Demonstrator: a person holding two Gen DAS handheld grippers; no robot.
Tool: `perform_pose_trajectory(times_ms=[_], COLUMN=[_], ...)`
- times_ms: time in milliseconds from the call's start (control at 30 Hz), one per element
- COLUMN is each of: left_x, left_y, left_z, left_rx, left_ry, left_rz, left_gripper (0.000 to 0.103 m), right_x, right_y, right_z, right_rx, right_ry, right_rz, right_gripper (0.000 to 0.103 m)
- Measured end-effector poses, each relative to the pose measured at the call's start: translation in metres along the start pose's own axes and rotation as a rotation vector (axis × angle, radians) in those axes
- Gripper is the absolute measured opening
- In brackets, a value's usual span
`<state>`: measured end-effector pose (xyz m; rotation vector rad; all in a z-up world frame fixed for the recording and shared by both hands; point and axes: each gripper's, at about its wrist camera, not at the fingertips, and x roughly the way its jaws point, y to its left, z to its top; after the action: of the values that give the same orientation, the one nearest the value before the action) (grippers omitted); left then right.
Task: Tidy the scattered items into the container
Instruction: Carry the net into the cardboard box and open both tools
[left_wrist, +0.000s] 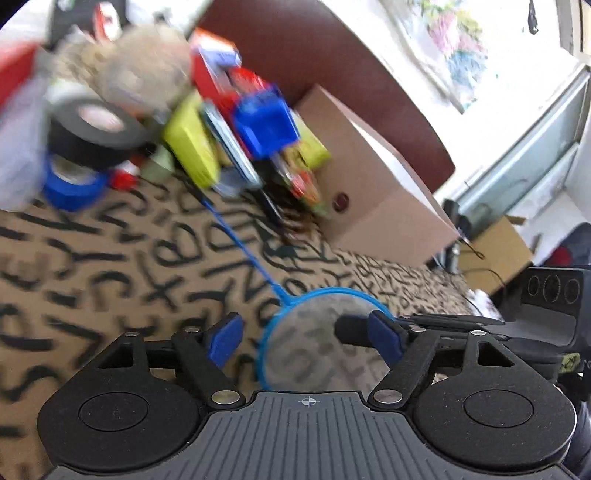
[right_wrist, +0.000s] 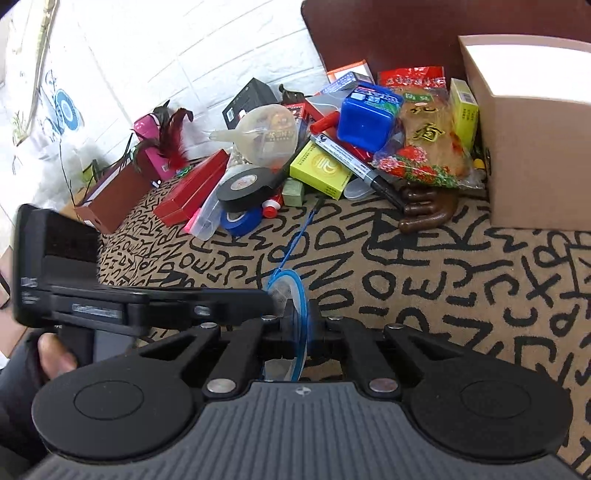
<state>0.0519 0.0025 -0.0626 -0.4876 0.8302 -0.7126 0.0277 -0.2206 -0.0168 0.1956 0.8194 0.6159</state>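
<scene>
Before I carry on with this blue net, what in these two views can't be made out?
- Box inside: both views show only its walls and bright top.
- Net hoop, right view: the shut right gripper covers its lower part.
- Pile, left view: motion blur smears labels.
- Net handle far end: lost under the pile.
- Left gripper: open, nothing gripped.

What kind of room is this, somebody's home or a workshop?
Most likely a lived-in home room, though I can't be sure. A table with a letter-patterned cloth holds a heap of household odds and ends: tape rolls, a snack packet, a marker. A white brick-look wall stands behind.
</scene>
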Motion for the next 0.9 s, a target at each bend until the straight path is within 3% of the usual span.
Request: perform_pose_trajectory(times_ms=[67, 133, 167, 200, 267, 400, 700, 900], left_x=[0.013, 0.02, 0.022, 0.025, 0.028, 0.021, 0.001, 0.023], left_y=[0.008, 0.012, 0.011, 0.008, 0.0, -0.018, -0.094, -0.15], left_z=[-0.002, -0.004, -0.005, -0.006, -0.008, -0.007, 0.026, 0.077], left_rx=[-0.057, -0.099, -0.1, -0.083, -0.032, 0.004, 0.148, 0.265], left_ry=[0.019, 0.031, 0.039, 0.047, 0.067, 0.046, -0.069, -0.13], left_rz=[-0.045, -0.103, -0.116, -0.107, -0.075, -0.089, -0.116, -0.112], left_gripper=[0.084, 0.068, 0.067, 0.061, 0.04, 0.02, 0.018, 0.016], right_x=[-0.001, -0.002, -0.004, -0.006, -0.014, -0.038, -0.104, -0.136], right_y=[-0.008, -0.018, -0.023, -0.026, -0.03, -0.03, -0.007, -0.01], right_z=[-0.002, -0.006, -0.007, -0.009, -0.009, -0.007, 0.028, 0.078], right_rx=[0.02, 0.071, 0.084, 0.093, 0.1, 0.08, -0.1, -0.215], right_ry=[0.001, 0.004, 0.003, -0.001, -0.016, -0.062, -0.19, -0.269], right_rz=[-0.027, -0.016, -0.013, -0.012, -0.021, -0.021, -0.084, -0.239], right_gripper=[0.004, 0.004, 0.004, 0.004, 0.004, 0.004, 0.006, 0.01])
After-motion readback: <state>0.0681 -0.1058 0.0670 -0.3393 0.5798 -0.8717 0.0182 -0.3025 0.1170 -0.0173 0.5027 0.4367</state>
